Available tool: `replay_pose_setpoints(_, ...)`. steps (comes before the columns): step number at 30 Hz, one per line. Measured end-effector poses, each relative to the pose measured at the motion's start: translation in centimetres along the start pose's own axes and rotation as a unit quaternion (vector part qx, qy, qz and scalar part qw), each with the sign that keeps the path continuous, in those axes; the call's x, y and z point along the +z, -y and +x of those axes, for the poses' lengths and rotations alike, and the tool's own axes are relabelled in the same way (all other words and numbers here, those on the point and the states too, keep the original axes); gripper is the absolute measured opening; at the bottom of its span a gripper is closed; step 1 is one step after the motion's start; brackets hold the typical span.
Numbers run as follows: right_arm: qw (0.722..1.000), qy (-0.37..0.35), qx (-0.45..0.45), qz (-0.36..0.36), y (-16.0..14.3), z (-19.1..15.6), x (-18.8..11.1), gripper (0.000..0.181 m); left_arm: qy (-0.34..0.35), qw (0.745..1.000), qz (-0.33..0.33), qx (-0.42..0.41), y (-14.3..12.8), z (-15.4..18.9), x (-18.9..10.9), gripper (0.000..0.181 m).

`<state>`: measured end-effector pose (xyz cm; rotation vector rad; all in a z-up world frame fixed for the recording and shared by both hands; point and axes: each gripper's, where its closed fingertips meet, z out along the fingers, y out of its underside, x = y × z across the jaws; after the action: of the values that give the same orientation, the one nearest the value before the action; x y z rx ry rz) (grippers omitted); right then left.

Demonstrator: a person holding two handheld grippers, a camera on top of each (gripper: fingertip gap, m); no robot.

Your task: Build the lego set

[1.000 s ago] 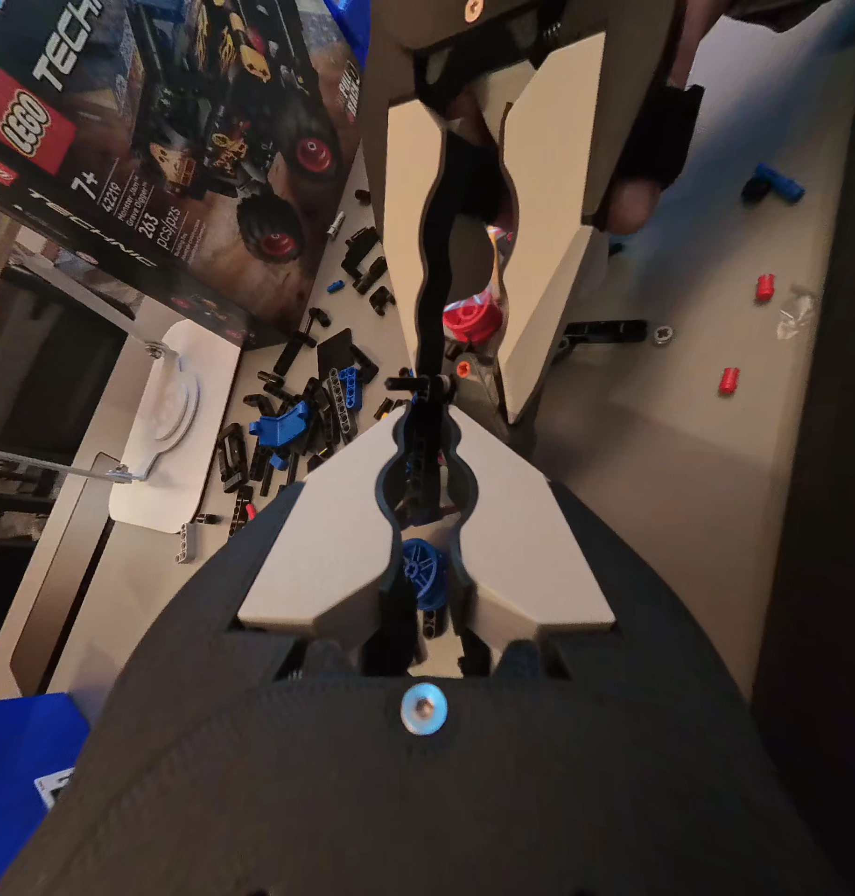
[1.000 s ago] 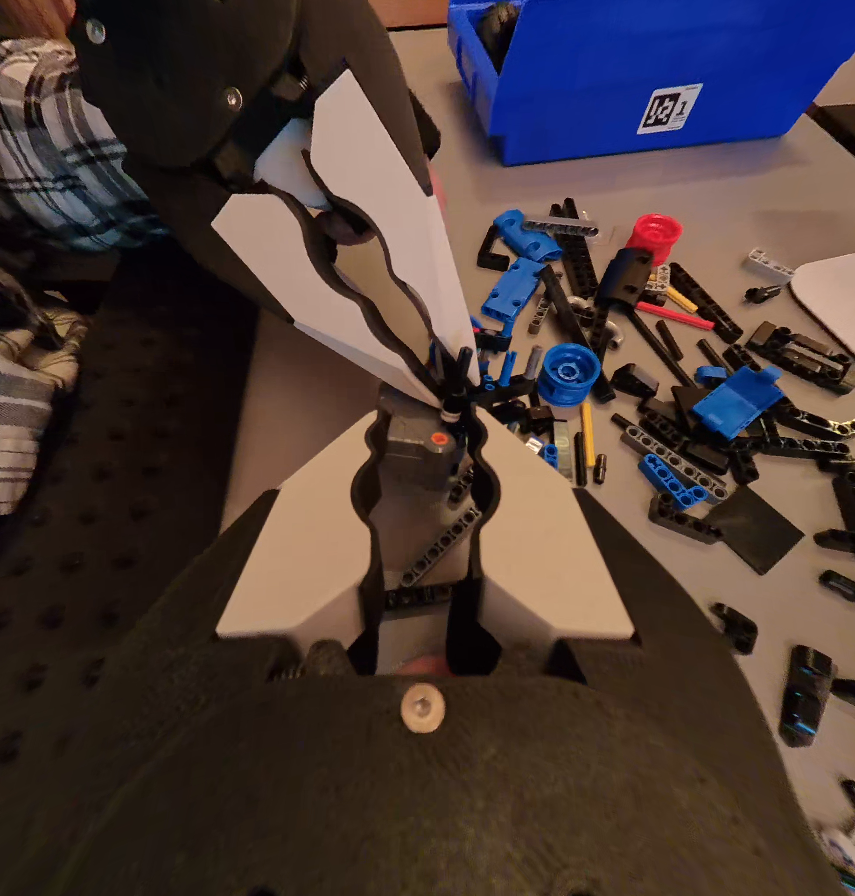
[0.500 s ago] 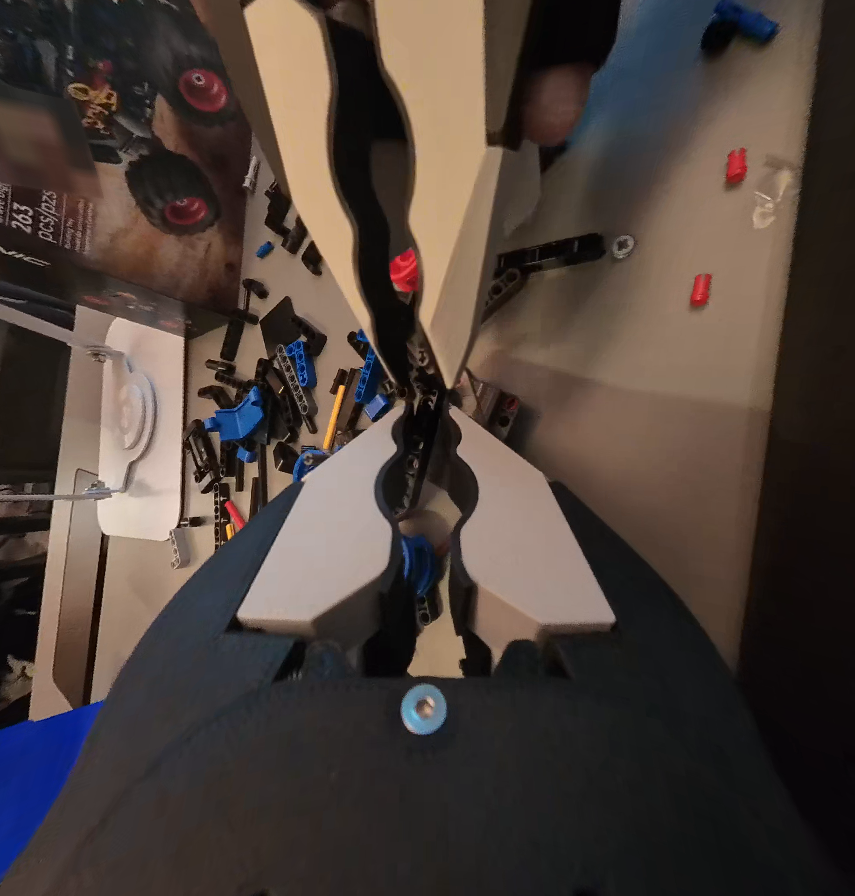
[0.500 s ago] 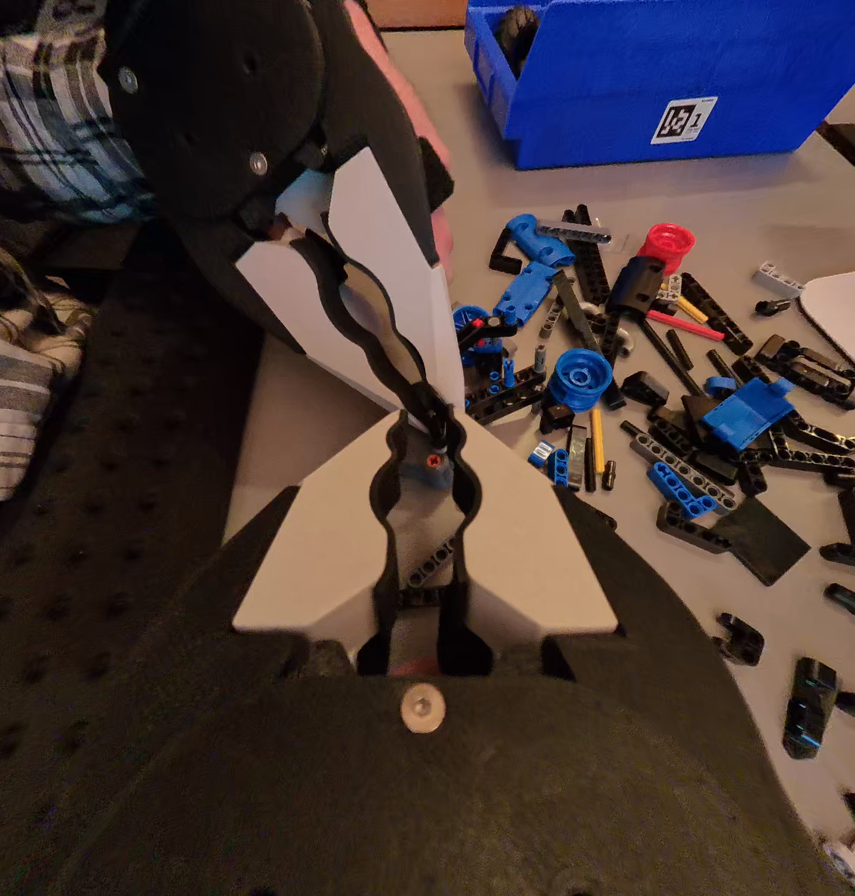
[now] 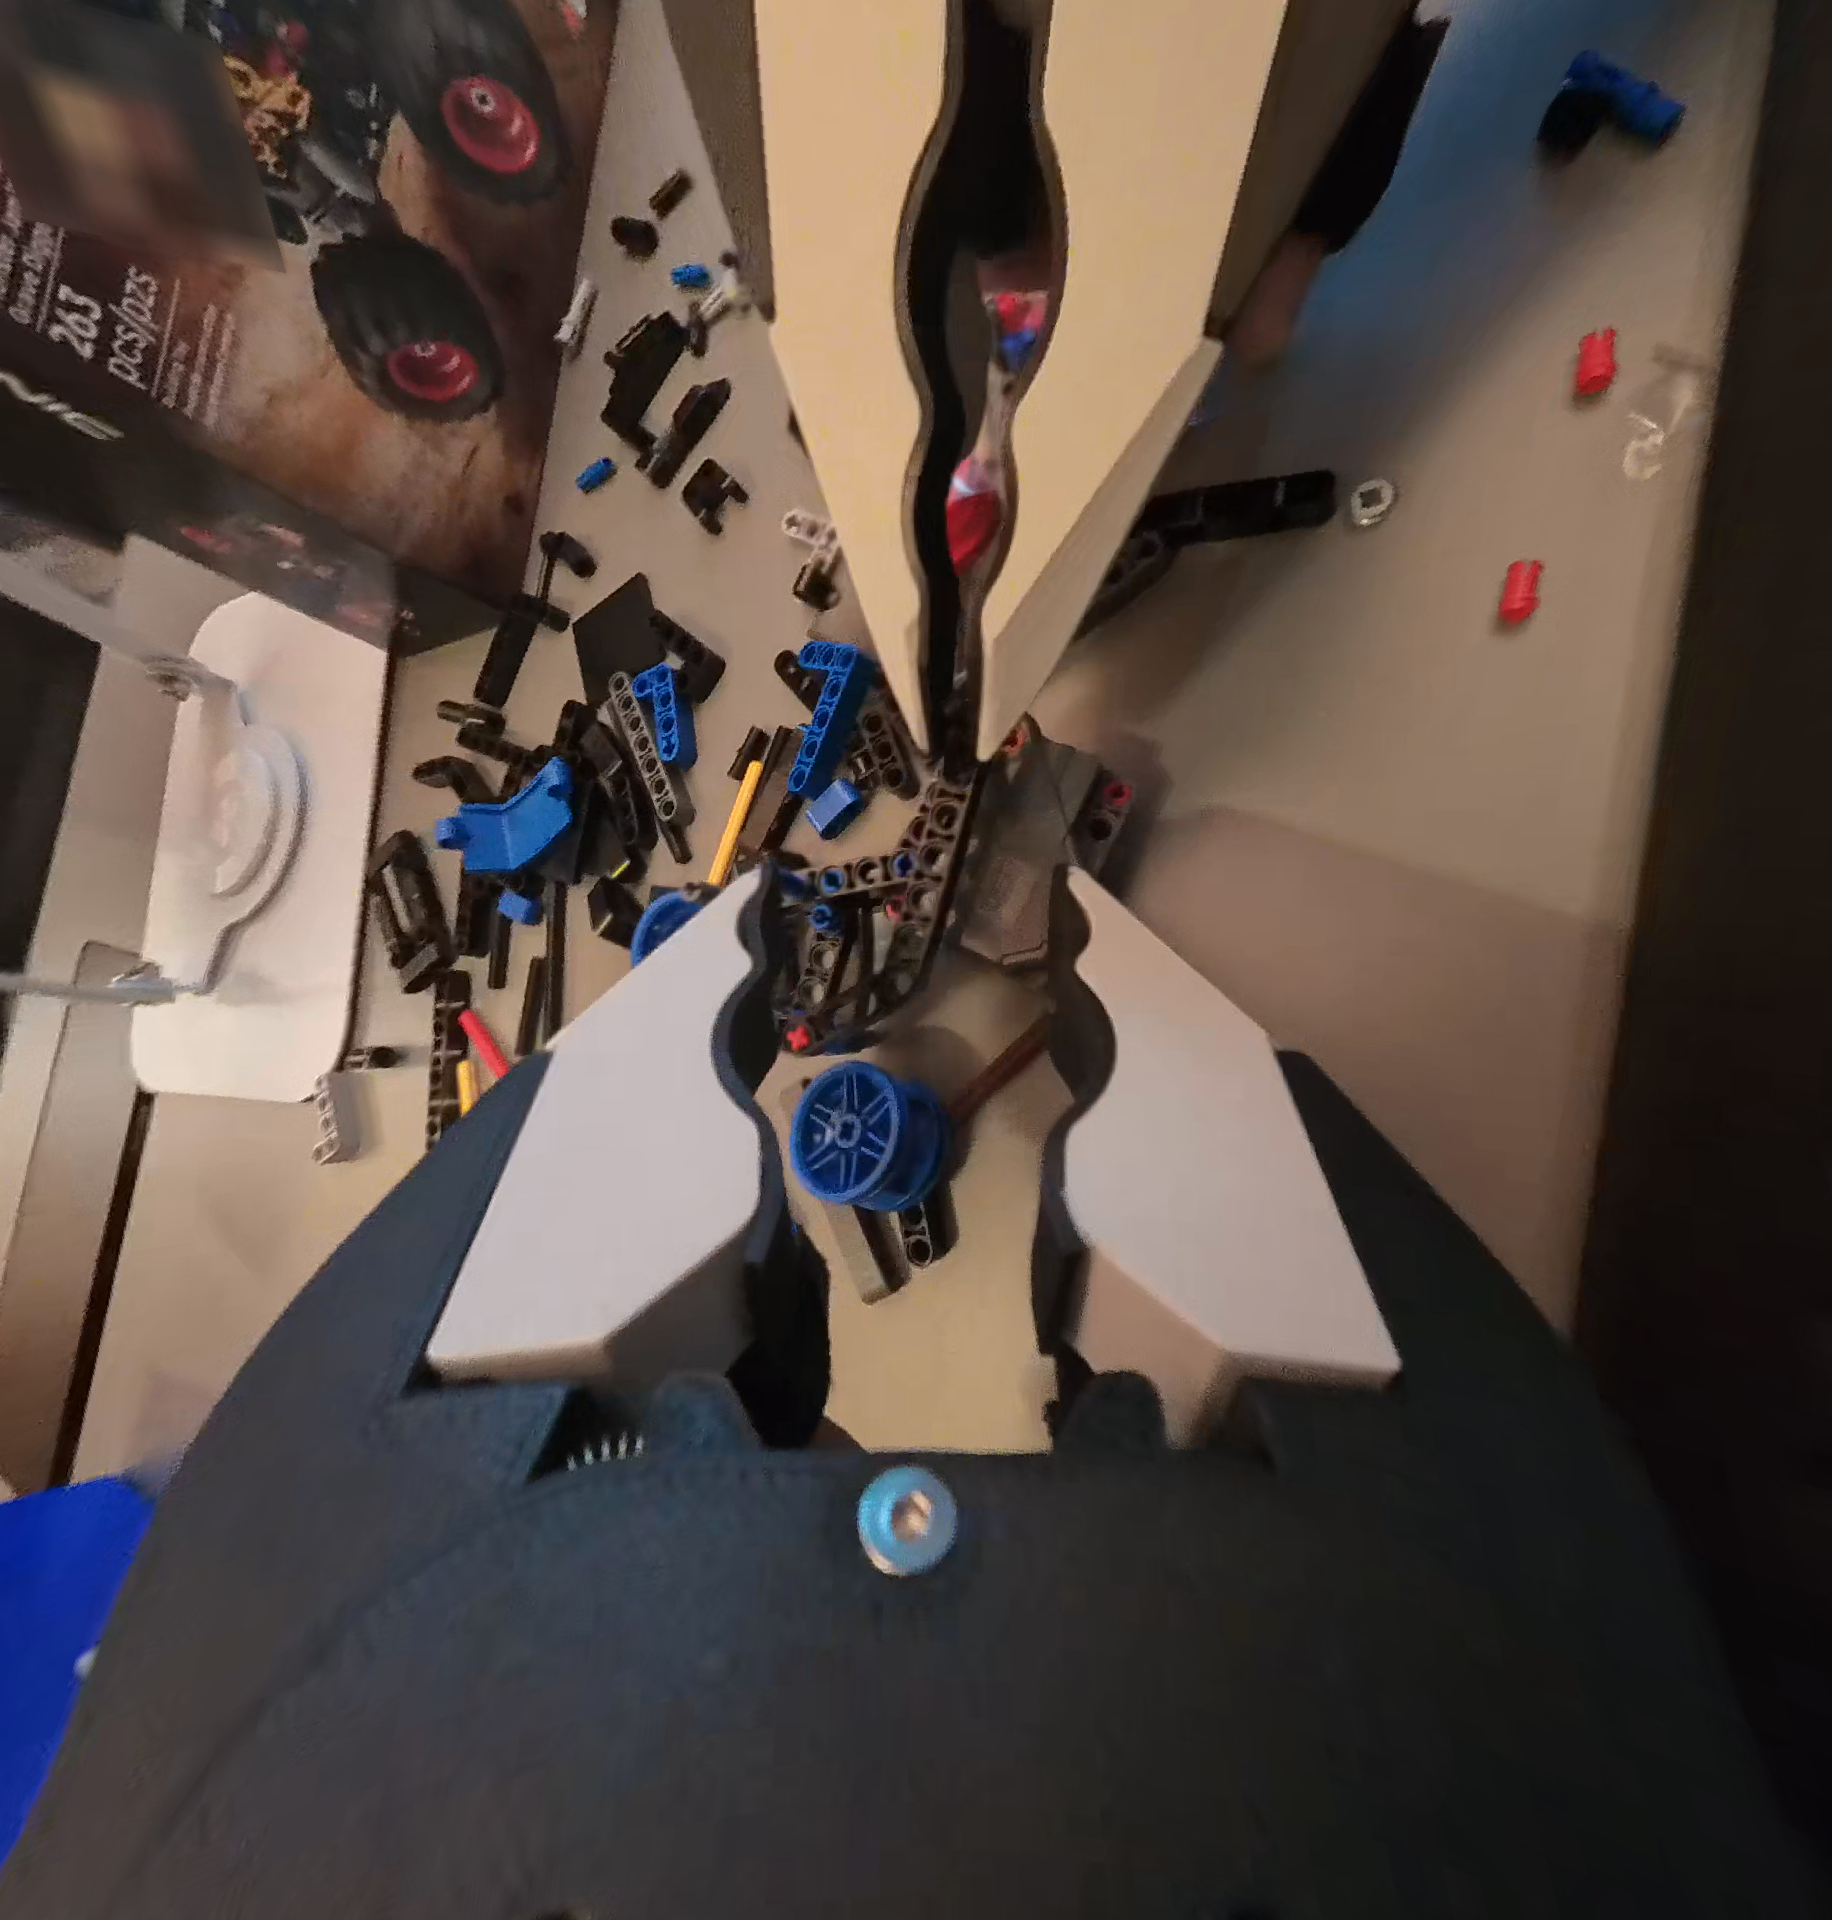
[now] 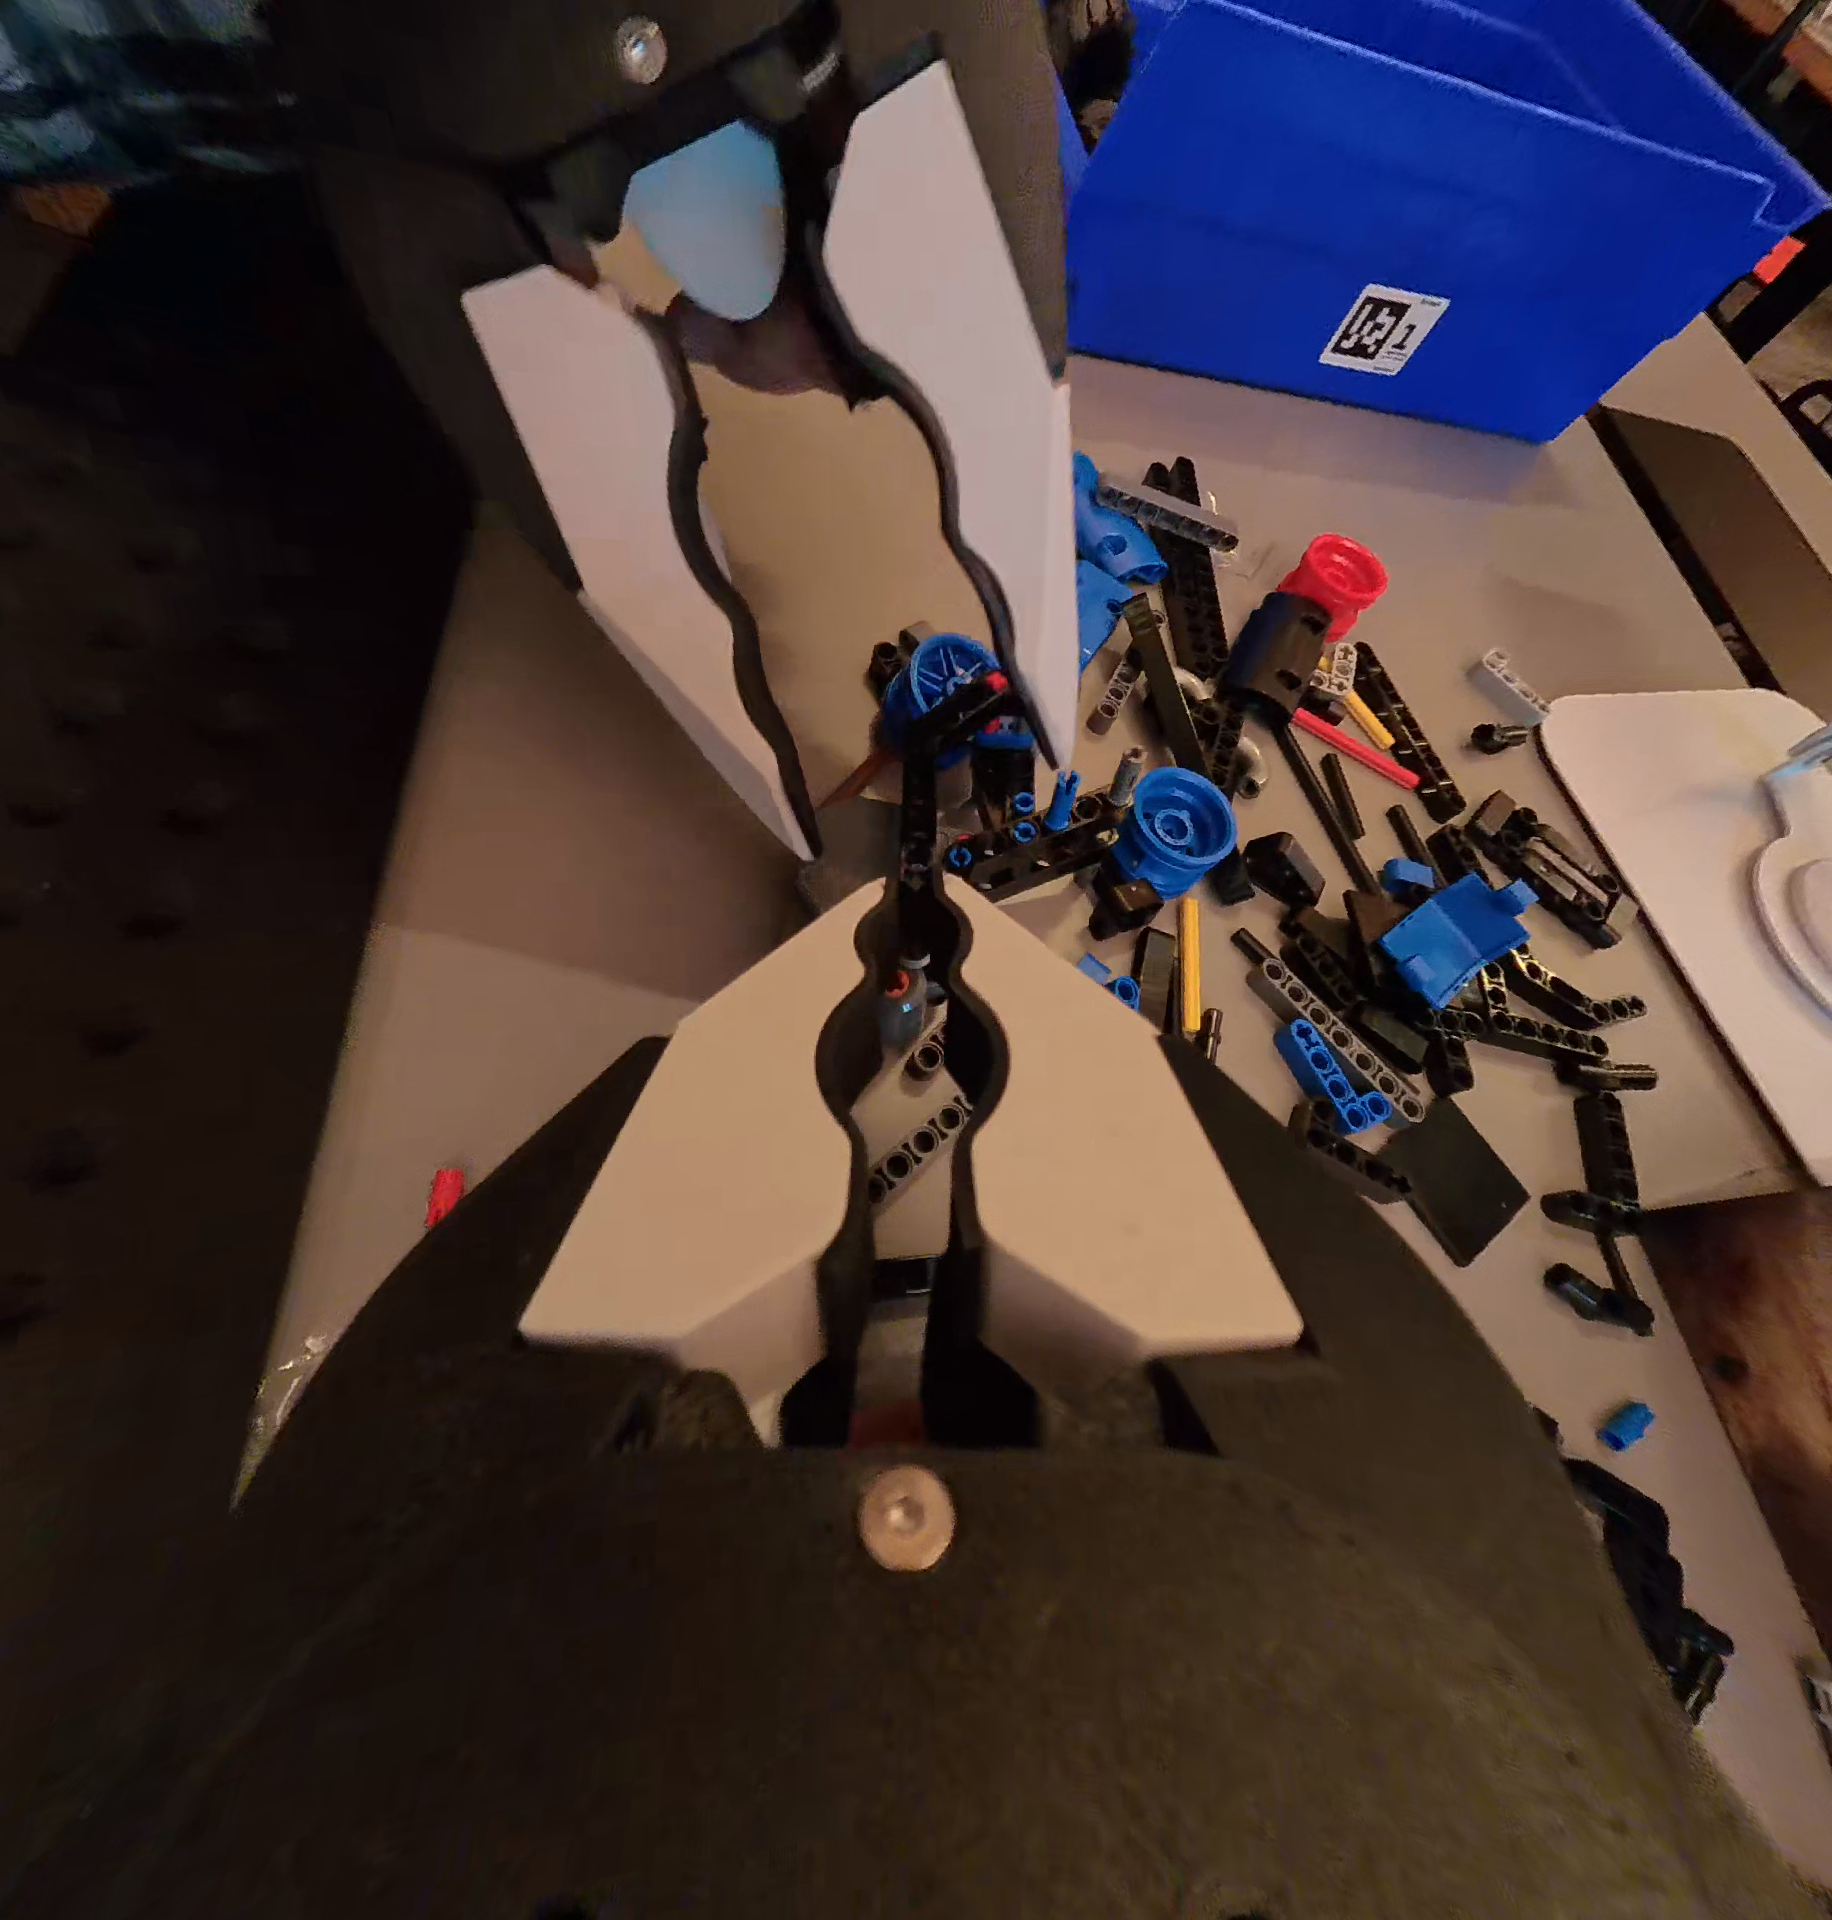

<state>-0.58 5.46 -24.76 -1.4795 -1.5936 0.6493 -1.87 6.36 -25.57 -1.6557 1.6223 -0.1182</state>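
Left gripper (image 5: 912, 904): jaws spread wide, holding nothing; a blue wheel (image 5: 860, 1138) on a part-built black frame (image 5: 881, 914) lies on the table between its fingers. Its pale fingers (image 6: 953, 416) stand tilted beyond the right gripper in the right wrist view.

Right gripper (image 6: 917, 894): jaws drawn almost together, clamped on a thin black beam (image 6: 914, 821) that rises from its tips toward the blue wheel. In the left wrist view its tips (image 5: 953, 727) come down onto the far end of the black frame, beside a grey block (image 5: 1037, 831).

Grey table (image 5: 1359, 987): bears the loose lego parts (image 6: 1411, 935), mostly black beams with some blue ones, scattered just right of the grippers in the right wrist view.
- second blue wheel (image 6: 1172, 831), among the beams;
- blue panel (image 6: 1452, 935), farther right;
- red wheel (image 6: 1338, 582), at the far side of the pile;
- yellow axle (image 6: 1188, 961), near the right gripper's fingers;
- small red pins (image 5: 1520, 590), apart from the pile, right side in the left wrist view.

White stand base (image 6: 1670, 883): right edge of the table, past the pile.

Blue bin (image 6: 1359, 208): far end of the table, with a white tag on its wall.

Printed set box (image 5: 268, 312): far left in the left wrist view.
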Motion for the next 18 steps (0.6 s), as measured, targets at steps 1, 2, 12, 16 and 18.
replay_pose_setpoints(1, 1.000, 0.002, -0.006, 0.003, 0.1, -0.1, 0.0, 0.001, -0.021, 1.000, 0.005, 0.001, 0.2, 0.3, 0.0, 0.050)
replay_pose_setpoints(2, 1.000, 0.000, -0.012, 0.006, 0.2, -0.2, 0.0, 0.002, -0.051, 0.999, 0.003, 0.006, 0.3, 1.0, 0.2, 0.054)
replay_pose_setpoints(12, 0.999, -0.013, -0.039, 0.009, 0.1, -0.1, 0.1, 0.002, -0.086, 0.992, -0.054, 0.068, -0.6, 1.6, 2.7, 0.049)
replay_pose_setpoints(16, 0.999, -0.030, -0.039, -0.003, 0.0, 0.3, 0.0, 0.002, -0.065, 0.994, -0.049, 0.079, -0.4, 1.6, 2.8, 0.043)
replay_pose_setpoints(18, 0.998, -0.040, -0.043, -0.011, 0.0, 0.5, -0.1, 0.001, -0.056, 0.994, -0.050, 0.077, -0.4, 1.6, 2.9, 0.043)
